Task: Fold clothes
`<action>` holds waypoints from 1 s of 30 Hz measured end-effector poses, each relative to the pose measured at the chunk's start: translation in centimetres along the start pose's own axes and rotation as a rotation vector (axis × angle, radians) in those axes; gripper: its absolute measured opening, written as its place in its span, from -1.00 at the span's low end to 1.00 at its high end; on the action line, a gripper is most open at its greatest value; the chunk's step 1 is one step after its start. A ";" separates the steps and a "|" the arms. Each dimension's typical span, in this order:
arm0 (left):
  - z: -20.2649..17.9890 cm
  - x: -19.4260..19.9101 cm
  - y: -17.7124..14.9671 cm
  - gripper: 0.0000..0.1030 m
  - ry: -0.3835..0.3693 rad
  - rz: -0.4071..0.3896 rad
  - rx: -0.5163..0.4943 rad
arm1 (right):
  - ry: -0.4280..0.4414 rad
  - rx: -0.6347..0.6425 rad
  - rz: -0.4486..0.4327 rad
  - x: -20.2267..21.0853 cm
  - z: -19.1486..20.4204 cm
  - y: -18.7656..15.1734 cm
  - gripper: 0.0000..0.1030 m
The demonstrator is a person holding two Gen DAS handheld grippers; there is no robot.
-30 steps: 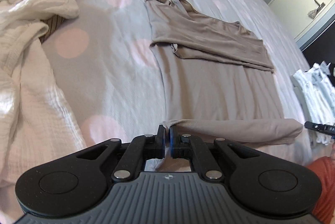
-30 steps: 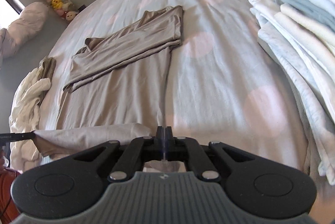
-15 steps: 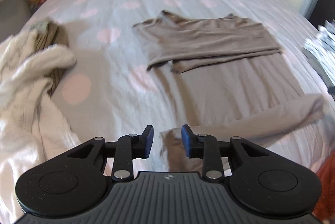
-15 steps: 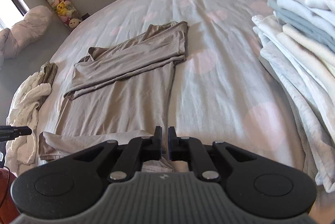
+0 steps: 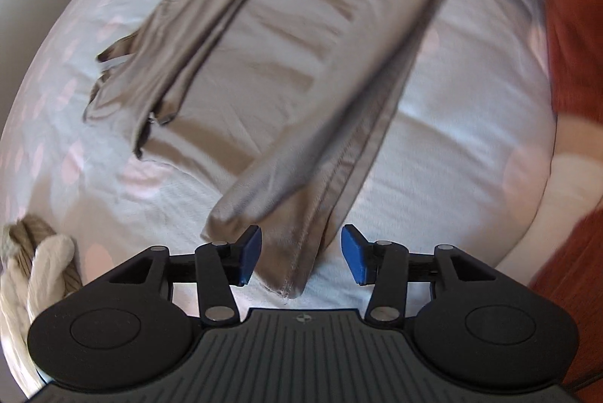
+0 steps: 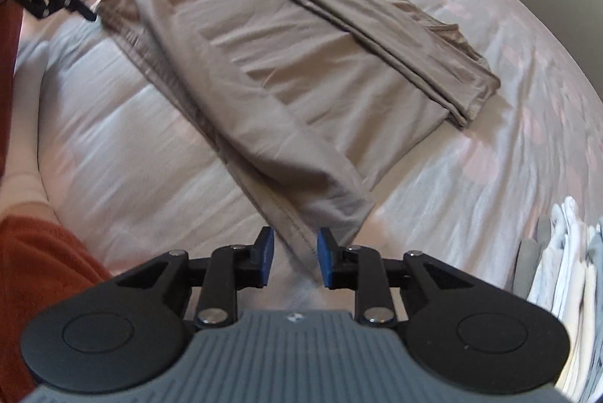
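Left claw point(image 5: 300, 254) spread wide, right claw point(image 6: 293, 256) part-open, both astride taupe shirt point(image 6: 286, 63) hem, released since earlier pinch.

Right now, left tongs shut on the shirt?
No: the left tongs stand open, with the shirt hem lying loose between the blue pads.

Black grippers with blue-padded fingers point(image 5: 250, 254), silver screws, ribbed grey bodies; rust-red sleeve point(image 6: 41, 252)
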State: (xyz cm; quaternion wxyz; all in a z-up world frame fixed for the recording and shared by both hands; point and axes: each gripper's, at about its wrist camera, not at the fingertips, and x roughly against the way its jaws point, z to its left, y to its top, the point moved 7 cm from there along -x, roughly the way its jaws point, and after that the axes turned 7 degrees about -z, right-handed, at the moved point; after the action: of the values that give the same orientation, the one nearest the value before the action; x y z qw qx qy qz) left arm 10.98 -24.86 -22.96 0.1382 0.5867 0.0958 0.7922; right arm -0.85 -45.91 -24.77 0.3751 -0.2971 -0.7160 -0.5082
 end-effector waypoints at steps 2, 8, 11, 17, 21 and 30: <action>-0.2 -0.8 -0.4 -0.10 -0.019 0.016 -0.026 | -0.008 0.060 0.014 -0.8 0.3 -0.1 -0.31; 0.8 -2.7 -2.1 -0.10 -0.038 0.065 -0.002 | 0.015 0.105 0.074 -3.0 0.1 -0.8 -0.14; 1.5 -3.2 -3.2 -0.09 -0.061 0.059 0.057 | 0.019 0.125 0.099 -3.8 0.1 -1.4 -0.04; 1.8 -3.4 -3.8 -0.02 -0.077 0.022 0.063 | 0.036 0.091 0.113 -4.5 -0.5 -1.6 0.01; 2.3 -3.6 -4.1 -0.01 -0.103 0.008 0.101 | 0.047 0.055 0.117 -4.6 -1.2 -1.7 0.00; 2.9 -2.1 -3.6 -0.86 -0.041 0.032 0.136 | -0.022 0.086 0.110 -3.6 -1.6 -1.7 -0.91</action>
State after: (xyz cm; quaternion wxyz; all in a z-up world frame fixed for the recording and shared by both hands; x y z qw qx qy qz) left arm 14.70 -22.20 -25.09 0.0872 0.6122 0.1374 0.7738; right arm 0.08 -48.12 -28.36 0.4070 -0.3253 -0.7239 -0.4522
